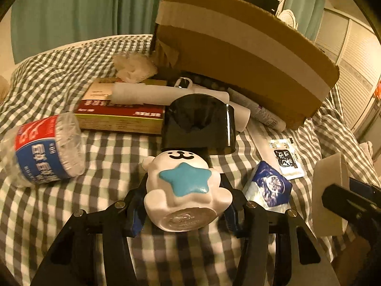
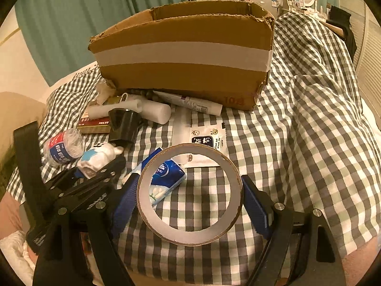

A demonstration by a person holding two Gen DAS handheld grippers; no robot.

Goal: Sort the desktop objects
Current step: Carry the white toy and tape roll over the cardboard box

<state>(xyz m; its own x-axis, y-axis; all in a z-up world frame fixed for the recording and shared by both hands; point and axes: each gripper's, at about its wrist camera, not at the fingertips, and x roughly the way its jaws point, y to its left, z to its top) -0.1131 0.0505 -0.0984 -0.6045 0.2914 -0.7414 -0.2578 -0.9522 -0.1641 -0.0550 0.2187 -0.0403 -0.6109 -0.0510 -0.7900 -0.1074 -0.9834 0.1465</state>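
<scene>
On the checked bed, a crushed water bottle (image 1: pixel 45 150) lies at far left, and just right of it my left hand-held gripper (image 1: pixel 188 205) pinches a white bear figurine with a blue star (image 1: pixel 187 190), a black cup (image 1: pixel 198 124) just beyond it. Further right lies a blue tissue pack (image 2: pixel 166 181). My right hand-held gripper (image 2: pixel 190 197) clamps a tape roll (image 2: pixel 190 233) on edge, the cardboard box (image 2: pixel 185 52) standing behind.

Cardboard box (image 2: pixel 183 54) bears a red "10"; other labels are too blurred to read
</scene>
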